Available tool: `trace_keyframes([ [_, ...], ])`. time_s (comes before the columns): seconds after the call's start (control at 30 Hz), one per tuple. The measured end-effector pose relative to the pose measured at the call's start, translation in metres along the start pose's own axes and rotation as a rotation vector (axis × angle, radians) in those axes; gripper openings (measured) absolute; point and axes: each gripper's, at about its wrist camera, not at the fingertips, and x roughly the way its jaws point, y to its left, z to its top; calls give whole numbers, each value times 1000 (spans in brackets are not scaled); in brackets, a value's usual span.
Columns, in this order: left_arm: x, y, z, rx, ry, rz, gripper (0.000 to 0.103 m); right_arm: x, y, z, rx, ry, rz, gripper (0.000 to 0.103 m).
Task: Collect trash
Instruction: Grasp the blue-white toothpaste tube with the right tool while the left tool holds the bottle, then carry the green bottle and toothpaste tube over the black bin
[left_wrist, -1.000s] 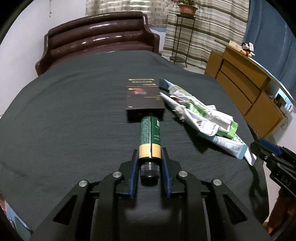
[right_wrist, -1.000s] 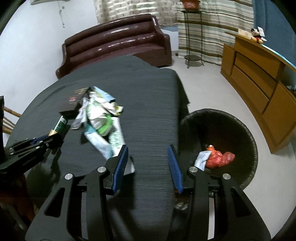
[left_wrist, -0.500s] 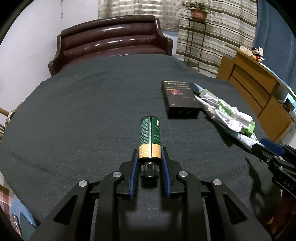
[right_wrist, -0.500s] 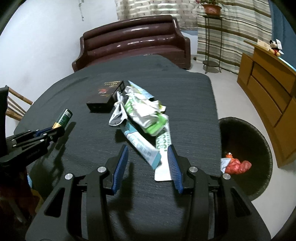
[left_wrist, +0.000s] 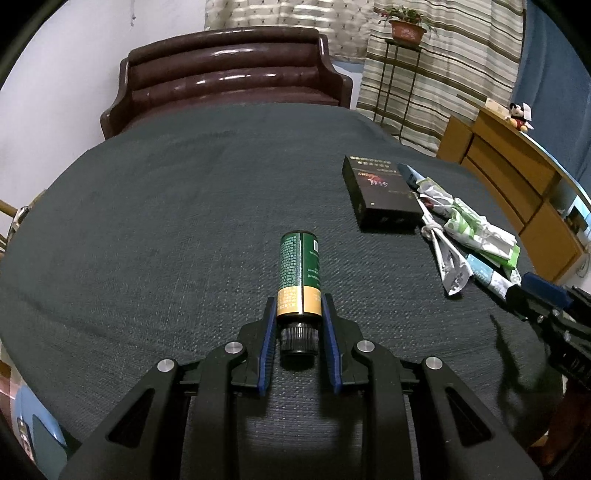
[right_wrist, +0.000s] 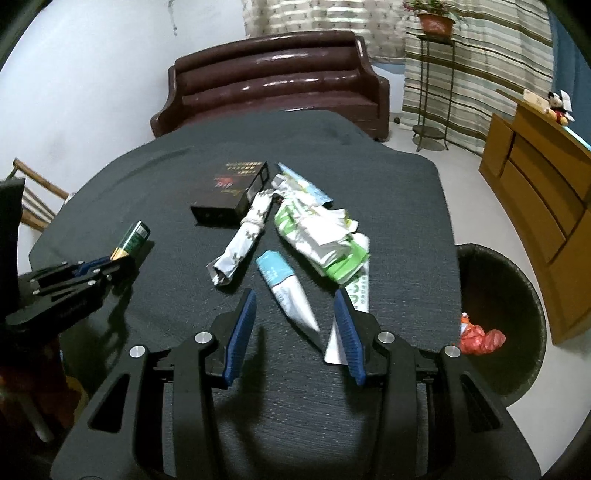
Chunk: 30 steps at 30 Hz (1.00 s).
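Note:
My left gripper (left_wrist: 298, 308) is shut on a green and gold bottle (left_wrist: 300, 271), holding it by its neck end above the dark table (left_wrist: 166, 221); the bottle also shows in the right wrist view (right_wrist: 133, 240). My right gripper (right_wrist: 295, 302) is open and empty, just above a blue and white tube (right_wrist: 286, 291). Crumpled green and white wrappers (right_wrist: 325, 240), a rolled white packet (right_wrist: 243, 240) and a black box (right_wrist: 232, 192) lie on the table beyond it. The same box (left_wrist: 380, 192) and wrappers (left_wrist: 476, 232) show at the right in the left wrist view.
A black trash bin (right_wrist: 517, 295) stands on the floor right of the table with red trash (right_wrist: 480, 338) inside. A brown sofa (right_wrist: 273, 88) is behind the table. A wooden dresser (right_wrist: 543, 192) stands at the right. A plant stand (right_wrist: 430, 85) is at the back.
My left gripper has carried the bottle leftward, away from the box and wrappers. My right gripper has swung from the bin to over the tube and wrappers.

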Motion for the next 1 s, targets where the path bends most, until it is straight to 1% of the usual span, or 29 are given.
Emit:
trace_keyframes([
  [0.1,1,2,-1,-7,5,-4,25,7,4,-1,-11,24,6,40],
  [0.17,1,1,-1,-7,1,-5,25,11,7,-1,-18,39,9,32],
  [0.3,2,3,0,-14,-1,-12,25,16,12,0,-33,51,-4,29],
  [0.37,2,3,0,-15,-3,-14,25,17,14,1,-40,54,-9,19],
  [0.4,2,3,0,-15,-4,-14,25,18,15,2,-46,55,-13,18],
  [0.43,2,3,0,-14,-4,-15,25,18,16,2,-53,55,-17,14],
  [0.6,2,3,-2,-13,-7,-17,25,18,20,1,-67,49,-23,12],
  [0.8,1,3,-2,-11,-9,-23,25,11,21,2,-51,27,-11,12],
  [1.0,-3,3,-2,-5,-20,-37,25,-7,18,9,-31,-33,-10,12],
])
